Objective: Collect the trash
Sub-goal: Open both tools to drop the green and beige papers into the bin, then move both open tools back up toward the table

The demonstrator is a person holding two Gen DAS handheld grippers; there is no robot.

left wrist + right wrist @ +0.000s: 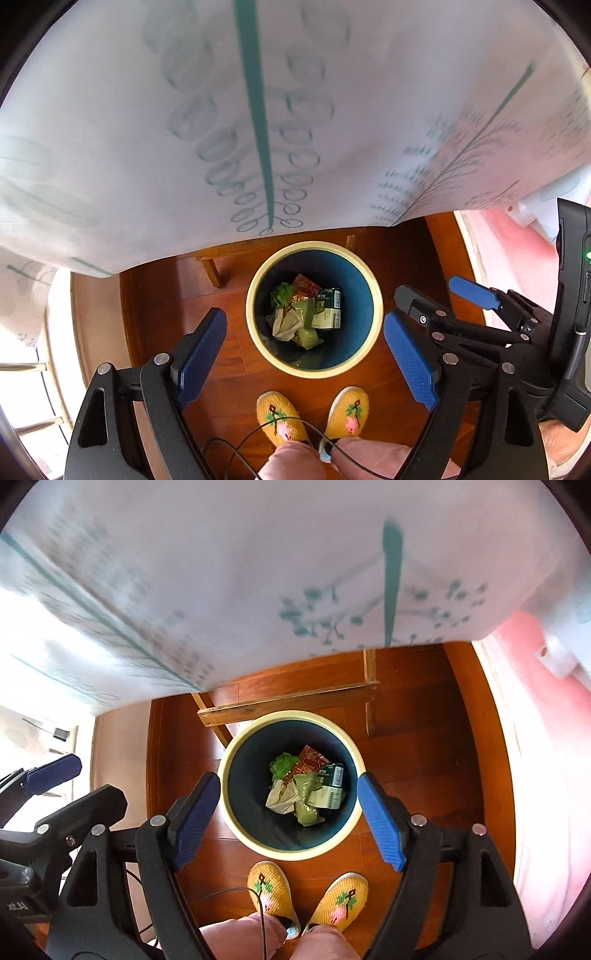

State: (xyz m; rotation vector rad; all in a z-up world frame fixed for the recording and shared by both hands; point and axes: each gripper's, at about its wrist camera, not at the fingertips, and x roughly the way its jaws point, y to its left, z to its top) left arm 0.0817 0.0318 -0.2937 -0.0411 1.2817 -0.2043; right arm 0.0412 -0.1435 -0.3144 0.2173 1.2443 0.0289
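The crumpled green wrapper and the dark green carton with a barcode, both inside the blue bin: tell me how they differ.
The crumpled green wrapper is bright green and bunched, with no clear shape; the dark green carton is boxy, flat-faced and printed with a barcode. The wrapper lies toward the bin's left side, the carton toward its right. Both lie on the trash heap in the blue bin.

A home, by the look of it: a polished reddish wooden floor (424, 746), a white tablecloth printed with teal plants (258, 572) hanging at the far side, and a person's yellow embroidered slippers (271, 890) near a cream-rimmed blue wastebasket (236, 775).
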